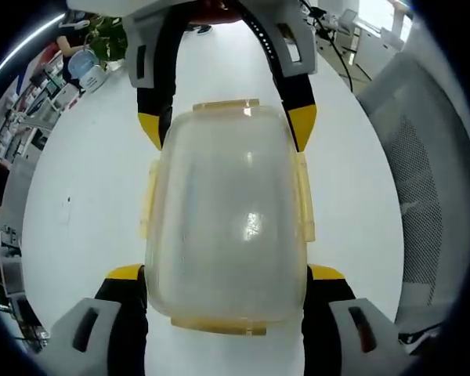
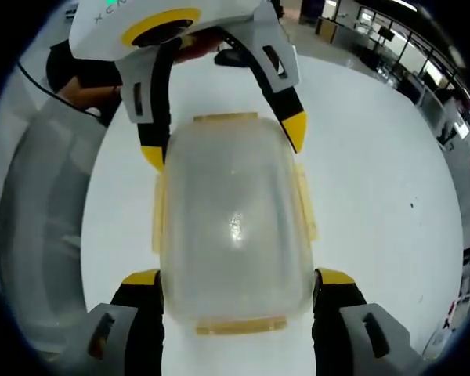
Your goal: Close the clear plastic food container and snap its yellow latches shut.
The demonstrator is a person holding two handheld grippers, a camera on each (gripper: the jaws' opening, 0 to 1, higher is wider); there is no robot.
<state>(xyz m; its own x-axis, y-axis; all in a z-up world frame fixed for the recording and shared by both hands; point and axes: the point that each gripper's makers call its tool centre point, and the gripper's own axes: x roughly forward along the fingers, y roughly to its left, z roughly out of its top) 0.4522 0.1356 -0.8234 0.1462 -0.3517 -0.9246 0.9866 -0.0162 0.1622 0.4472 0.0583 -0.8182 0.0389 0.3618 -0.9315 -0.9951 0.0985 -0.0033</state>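
Observation:
The clear plastic container point(image 1: 227, 211) lies on the white table with its lid on, and yellow latches point(image 1: 304, 196) run along its edges. My left gripper point(image 1: 225, 274) straddles the near end. Its jaws are spread wide, with a yellow tip close against each side wall. From the far end the right gripper point(image 1: 225, 127) straddles the container the same way. In the right gripper view the container point(image 2: 235, 219) sits between that gripper's point(image 2: 239, 278) wide jaws. The left gripper point(image 2: 223, 137) faces it from the top of that view. A side latch point(image 2: 305, 200) flares slightly outward.
The white table point(image 1: 78, 196) spreads around the container. A grey mesh chair back point(image 1: 423, 188) stands beside the table and also shows as the chair point(image 2: 39, 219). A person point(image 2: 82, 78) is behind the left gripper. Desks and a plant point(image 1: 106, 39) stand far off.

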